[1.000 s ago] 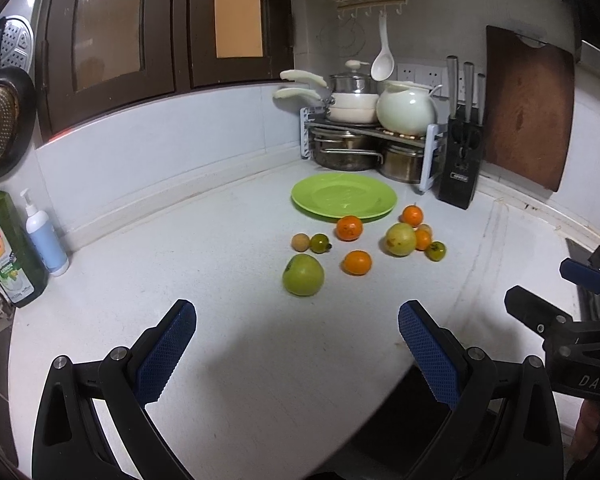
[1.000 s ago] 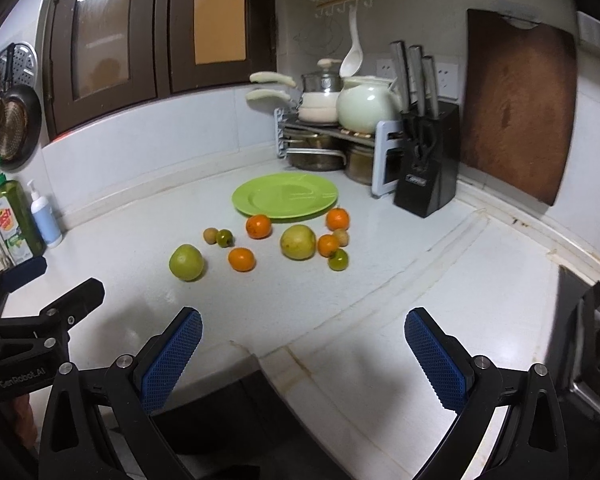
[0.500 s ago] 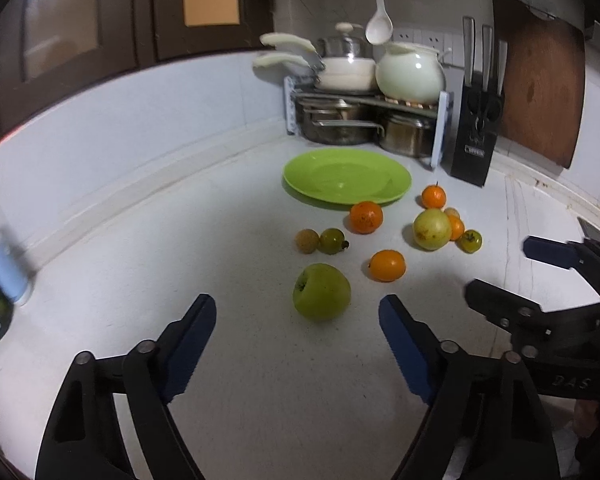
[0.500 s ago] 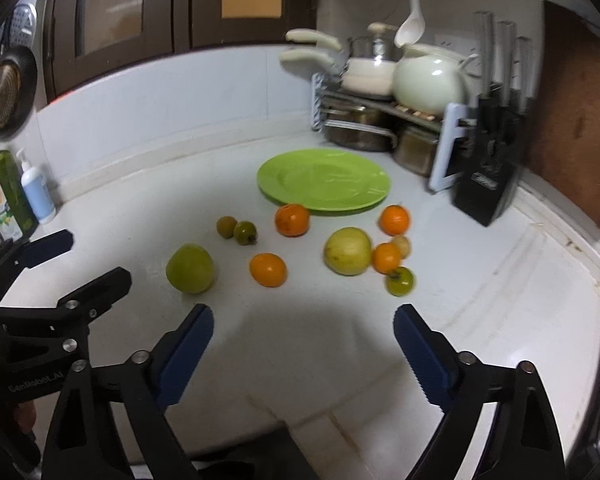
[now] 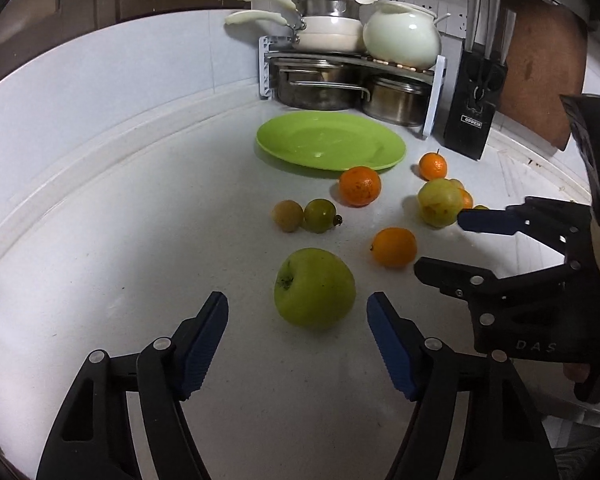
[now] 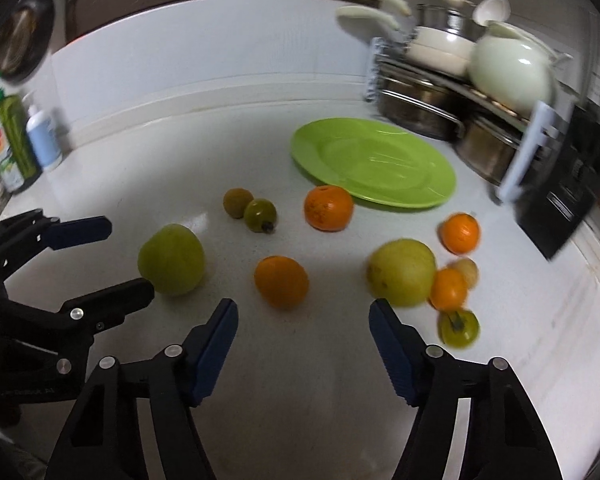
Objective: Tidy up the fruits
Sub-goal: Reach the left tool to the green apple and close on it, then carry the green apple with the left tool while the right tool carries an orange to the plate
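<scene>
A: Progress?
B: None. The plate (image 5: 388,152), beyond both tongs, is seen bare; all fruit is left on the counter (image 5: 140,240).
A: Tongs?
B: Left gripper (image 5: 298,312) and right gripper (image 6: 304,318) are closing, nothing gripped. Green apple (image 5: 314,286) is just ahead of the left.

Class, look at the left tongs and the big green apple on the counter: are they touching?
Apart. The left wrist view shows the green apple ahead of the closing left tongs, with bare counter visible between the fruit and each blue pad.
</scene>
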Motion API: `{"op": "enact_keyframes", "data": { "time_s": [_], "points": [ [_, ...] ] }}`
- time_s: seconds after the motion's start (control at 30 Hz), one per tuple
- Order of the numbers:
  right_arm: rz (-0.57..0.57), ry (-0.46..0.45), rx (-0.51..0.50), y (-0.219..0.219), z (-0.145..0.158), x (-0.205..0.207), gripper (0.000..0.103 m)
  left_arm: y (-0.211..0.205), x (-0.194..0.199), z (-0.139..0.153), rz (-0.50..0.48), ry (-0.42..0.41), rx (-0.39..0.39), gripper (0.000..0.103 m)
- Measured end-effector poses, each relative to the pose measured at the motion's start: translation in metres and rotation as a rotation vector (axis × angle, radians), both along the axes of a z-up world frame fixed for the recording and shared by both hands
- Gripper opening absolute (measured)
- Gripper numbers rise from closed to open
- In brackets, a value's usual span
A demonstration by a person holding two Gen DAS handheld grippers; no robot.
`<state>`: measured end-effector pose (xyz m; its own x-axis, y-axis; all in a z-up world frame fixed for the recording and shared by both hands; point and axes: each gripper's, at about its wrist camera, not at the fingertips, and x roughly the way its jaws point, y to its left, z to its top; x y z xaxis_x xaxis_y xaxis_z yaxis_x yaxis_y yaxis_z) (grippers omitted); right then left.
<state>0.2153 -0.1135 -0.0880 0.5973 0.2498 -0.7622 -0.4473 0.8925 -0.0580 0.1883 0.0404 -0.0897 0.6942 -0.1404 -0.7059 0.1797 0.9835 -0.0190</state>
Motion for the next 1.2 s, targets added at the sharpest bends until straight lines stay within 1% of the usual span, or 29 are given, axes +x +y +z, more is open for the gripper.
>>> {"op": "enact_keyframes", "data": {
  "time_s": [0.07,0.13,0.27,0.5,0.53,0.6,0.67,0.77,1.03,1.2],
  "points": [
    [0.037,0.013,0.007,0.003,-0.004,0.005,0.064,-0.002,0.005,-0.004,-0.009,0.007,-0.009,0.071],
    [0.067,0.016,-0.004,0.006,-0.008,0.01,0.062,-0.004,0.009,-0.007,-0.011,0.021,-0.017,0.068],
    [0.107,0.038,0.009,0.007,-0.013,0.017,0.058,-0.005,0.015,-0.01,-0.015,0.034,-0.009,0.065],
    [0.138,0.067,0.03,0.008,-0.02,0.027,0.052,-0.005,0.025,-0.013,-0.007,0.053,-0.03,0.061],
    [0.138,0.071,0.033,0.007,-0.02,0.028,0.051,-0.005,0.026,-0.014,-0.004,0.057,-0.031,0.059],
    [0.142,0.083,0.042,0.007,-0.021,0.029,0.048,-0.004,0.028,-0.015,-0.003,0.065,-0.036,0.056],
    [0.147,0.086,0.044,0.008,-0.022,0.03,0.045,-0.004,0.03,-0.015,-0.005,0.072,-0.046,0.05],
    [0.152,0.093,0.05,0.009,-0.022,0.031,0.037,-0.005,0.029,-0.015,0.003,0.072,-0.049,0.05],
    [0.139,0.092,0.059,0.009,-0.019,0.031,0.036,-0.003,0.029,-0.014,0.017,0.08,-0.059,0.05],
    [0.122,0.086,0.072,0.006,-0.014,0.029,0.036,-0.002,0.027,-0.008,0.021,0.065,-0.062,0.05]
  ]
}}
